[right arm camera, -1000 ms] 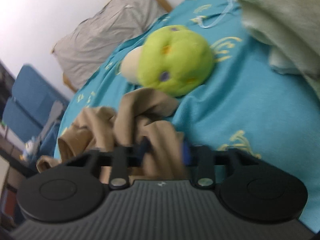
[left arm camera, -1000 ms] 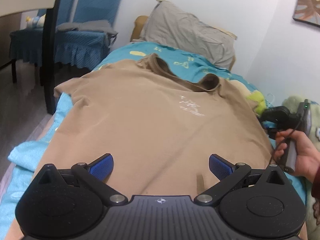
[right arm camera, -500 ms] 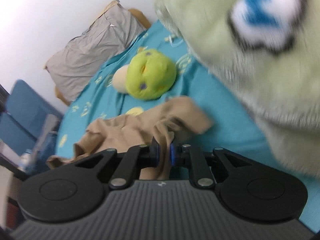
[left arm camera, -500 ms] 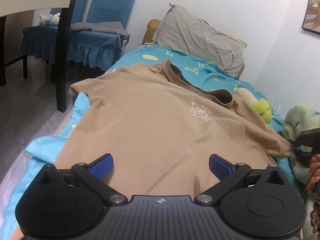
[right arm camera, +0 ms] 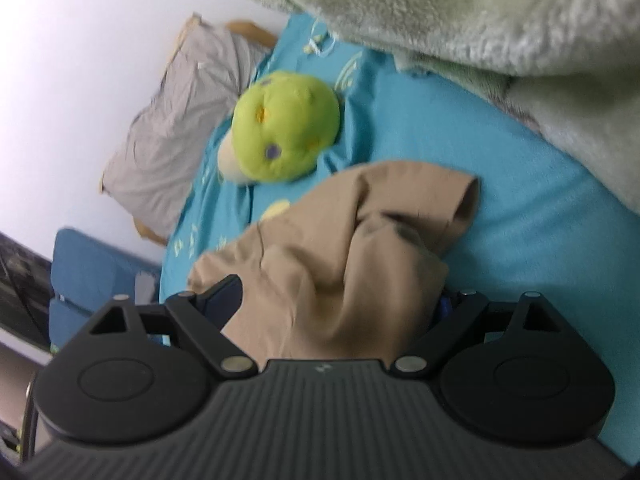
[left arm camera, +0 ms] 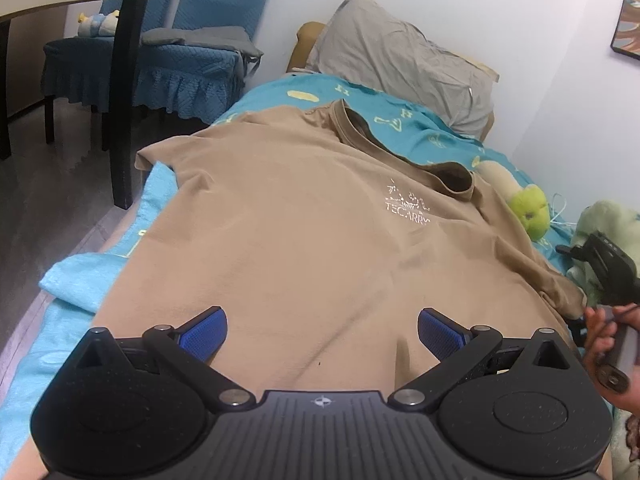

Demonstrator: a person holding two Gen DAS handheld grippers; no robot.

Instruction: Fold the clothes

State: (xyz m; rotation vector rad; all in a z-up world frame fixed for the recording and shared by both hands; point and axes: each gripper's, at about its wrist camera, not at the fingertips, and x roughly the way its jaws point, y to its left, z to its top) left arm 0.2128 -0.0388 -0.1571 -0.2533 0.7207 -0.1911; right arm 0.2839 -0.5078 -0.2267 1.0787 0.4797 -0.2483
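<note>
A tan T-shirt [left arm camera: 304, 232] with a small white logo lies spread face up on the blue bedsheet [left arm camera: 416, 136], collar toward the pillow. My left gripper [left arm camera: 322, 328] is open and empty, hovering over the shirt's lower hem. In the right wrist view my right gripper [right arm camera: 340, 304] is open, its jaws wide apart on either side of the shirt's bunched right sleeve [right arm camera: 360, 232], which lies loose between them. In the left wrist view the right gripper [left arm camera: 608, 264] sits at the shirt's right sleeve end, held by a hand.
A grey pillow [left arm camera: 404, 64] lies at the head of the bed. A green plush toy [right arm camera: 286, 124] and a large pale-green plush [right arm camera: 480, 20] lie on the right side. A blue-covered chair [left arm camera: 168, 60] and a dark table leg [left arm camera: 126, 92] stand left of the bed.
My right gripper pulled the sleeve outward to the right, then opened and let it go. The shirt now lies flatter. My left gripper stayed open over the hem.
</note>
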